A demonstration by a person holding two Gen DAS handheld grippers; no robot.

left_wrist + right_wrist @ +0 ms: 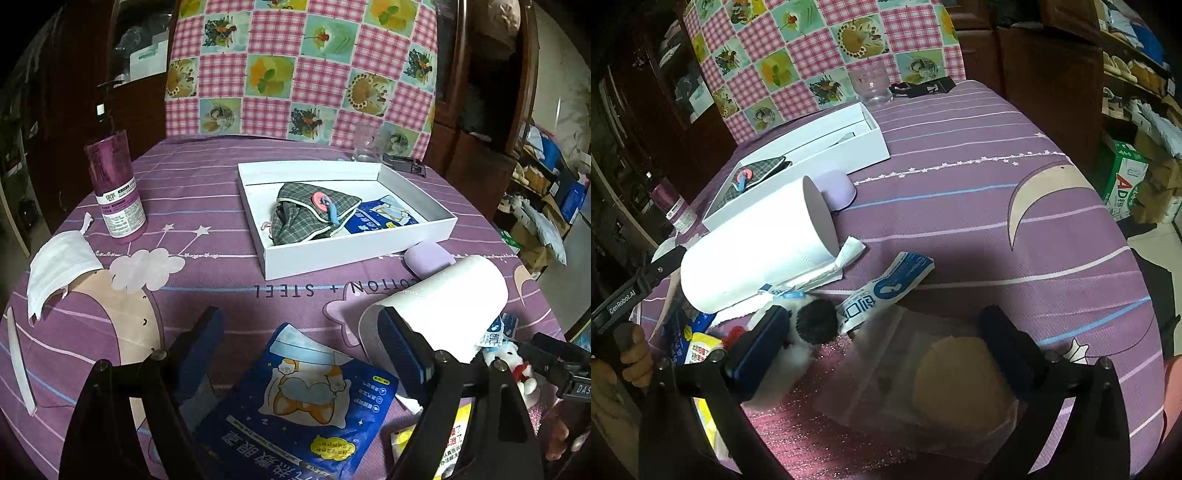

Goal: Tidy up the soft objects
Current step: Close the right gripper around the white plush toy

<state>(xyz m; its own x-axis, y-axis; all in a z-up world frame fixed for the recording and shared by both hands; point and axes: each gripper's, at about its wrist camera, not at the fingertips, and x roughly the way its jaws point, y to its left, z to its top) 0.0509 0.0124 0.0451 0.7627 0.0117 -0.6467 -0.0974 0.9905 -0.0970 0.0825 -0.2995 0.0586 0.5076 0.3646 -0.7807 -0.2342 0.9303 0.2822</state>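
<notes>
Matt woven tablecloth (221,295); glossy foil packet (306,398); smooth white cardboard box (332,254).

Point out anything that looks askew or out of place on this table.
The white paper towel roll lies toppled on its side, its loose sheet end trailing onto the purple tablecloth. A white face mask sits crumpled near the table's edge.

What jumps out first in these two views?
The white paper roll lying on its side near the table's front, beside the open left gripper. Behind it, the white box holds a plaid pouch. A blue packet lies between the left gripper's fingers.
</notes>
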